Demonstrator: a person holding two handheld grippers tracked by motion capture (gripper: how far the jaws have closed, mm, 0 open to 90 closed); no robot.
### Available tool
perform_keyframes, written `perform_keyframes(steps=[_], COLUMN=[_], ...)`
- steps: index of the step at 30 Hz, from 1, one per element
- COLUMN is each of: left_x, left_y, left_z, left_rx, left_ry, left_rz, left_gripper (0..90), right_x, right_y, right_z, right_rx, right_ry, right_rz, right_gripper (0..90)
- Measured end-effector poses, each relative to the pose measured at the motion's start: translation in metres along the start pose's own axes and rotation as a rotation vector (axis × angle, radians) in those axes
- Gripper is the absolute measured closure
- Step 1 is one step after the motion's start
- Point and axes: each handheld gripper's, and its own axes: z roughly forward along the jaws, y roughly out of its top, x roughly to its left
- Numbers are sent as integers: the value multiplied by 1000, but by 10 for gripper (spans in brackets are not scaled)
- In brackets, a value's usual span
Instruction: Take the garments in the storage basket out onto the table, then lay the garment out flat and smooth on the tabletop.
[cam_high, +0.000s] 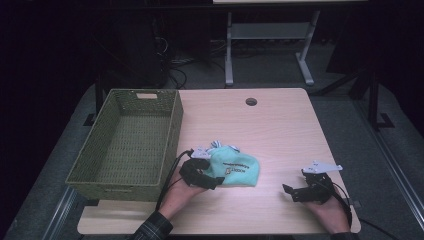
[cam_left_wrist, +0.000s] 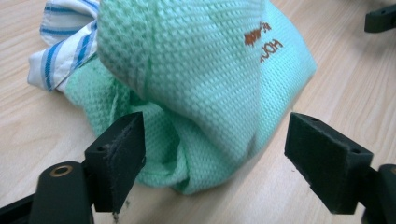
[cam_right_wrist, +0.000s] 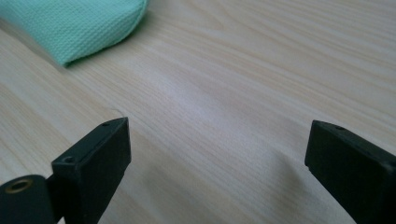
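Left claw (cam_left_wrist: 212, 154): jaws spread wide, straddling the near fold of the mint-green cloth (cam_left_wrist: 201, 70); the left pad sits against the fabric, the right pad stands clear, nothing pinched. Right claw (cam_right_wrist: 217, 163): jaws spread, empty, over bare wood, well apart from the cloth. Cloth lies bunched mid-worktop (cam_high: 280, 130), with a blue-striped white cloth (cam_left_wrist: 65, 42) touching its far side. Green woven basket (cam_high: 107, 177) stands at the left edge. Beyond: dark floor, a white table frame (cam_high: 229, 55).

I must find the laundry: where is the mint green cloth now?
In the high view, the mint green cloth lies on the table, right of the green basket, at the left gripper.
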Motion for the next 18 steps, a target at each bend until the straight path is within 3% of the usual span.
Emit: perform_keyframes(steps=[4, 9, 15, 18], left_x=[-2, -3, -4, -4], left_y=[-4, -9, -12, -12], left_z=[-3, -7, -8, -9], left_rx=[-12, -9, -8, -17], left_ry=[8, 9, 3, 2], left_rz=[-10, -4, 5, 6], left_gripper=[179, 179, 179, 179], right_x=[2, 4, 5, 5], right_y=[6, 20, 44, 55], right_z=[-1, 0, 12, 20], right_rx=[-20, -52, -66, -76], right_ry=[19, 76, 157, 199], right_rz=[-17, -18, -63, -64], right_gripper=[124, 148, 256, 313])
